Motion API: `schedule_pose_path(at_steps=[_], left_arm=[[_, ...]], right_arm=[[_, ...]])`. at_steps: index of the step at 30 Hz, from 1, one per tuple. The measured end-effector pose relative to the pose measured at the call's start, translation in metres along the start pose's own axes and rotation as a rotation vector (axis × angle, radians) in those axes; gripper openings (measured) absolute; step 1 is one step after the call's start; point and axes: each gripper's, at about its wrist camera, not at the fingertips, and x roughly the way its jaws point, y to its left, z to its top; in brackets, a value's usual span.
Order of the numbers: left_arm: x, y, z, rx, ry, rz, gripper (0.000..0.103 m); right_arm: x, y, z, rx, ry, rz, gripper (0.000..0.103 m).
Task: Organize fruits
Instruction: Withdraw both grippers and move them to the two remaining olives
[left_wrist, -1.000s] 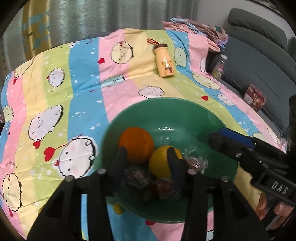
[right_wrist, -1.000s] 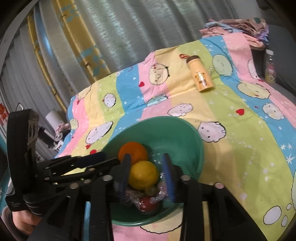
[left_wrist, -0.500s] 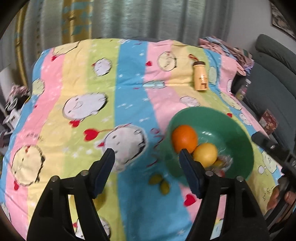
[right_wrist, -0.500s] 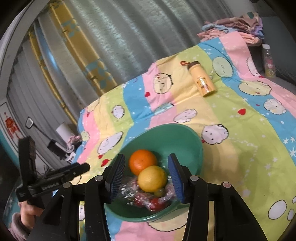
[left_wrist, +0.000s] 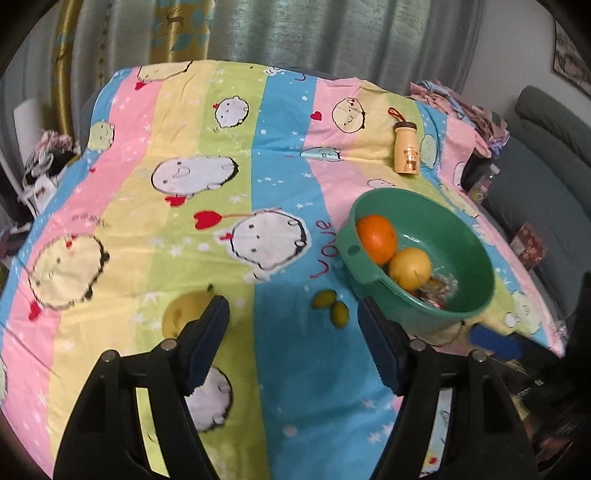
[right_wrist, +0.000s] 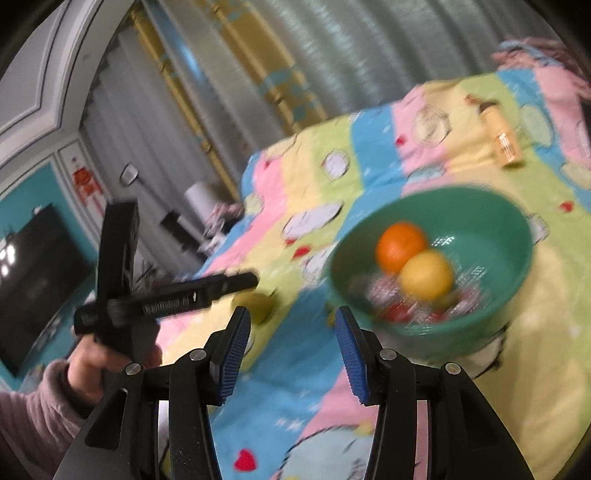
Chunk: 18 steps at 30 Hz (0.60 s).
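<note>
A green bowl (left_wrist: 461, 221) sits on the striped cartoon sheet and holds an orange (left_wrist: 376, 238), a yellow citrus fruit (left_wrist: 410, 267) and several wrapped small fruits (left_wrist: 436, 290). Two small green fruits (left_wrist: 330, 304) lie on the sheet left of the bowl. A yellow pear (left_wrist: 183, 314) lies partly behind my left gripper's left finger. My left gripper (left_wrist: 293, 332) is open and empty, above the sheet left of the bowl. My right gripper (right_wrist: 291, 334) is open and empty, near the bowl (right_wrist: 491, 218); its view is blurred and shows the pear (right_wrist: 260, 304).
A yellow bottle (left_wrist: 405, 151) lies on the sheet beyond the bowl. A grey sofa (left_wrist: 546, 155) with a small box stands to the right, folded clothes at the far right. Curtains hang behind the bed. The left gripper's body (right_wrist: 166, 299) and the hand holding it show in the right wrist view.
Both grippers have pulled back from the bowl and opened wide. The left one has swung left over the sheet, bringing the pear and small green fruits into view.
</note>
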Motion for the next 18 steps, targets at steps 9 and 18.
schedule_pose_path(at_steps=[9, 18], left_arm=[[-0.021, 0.002, -0.017, 0.028, -0.016, -0.027, 0.074], [-0.026, 0.027, -0.028, -0.008, -0.026, -0.044, 0.074]], right_arm=[[0.034, 0.023, -0.005, -0.05, 0.084, -0.123, 0.048], [0.067, 0.023, -0.004, -0.026, 0.129, -0.252, 0.048]])
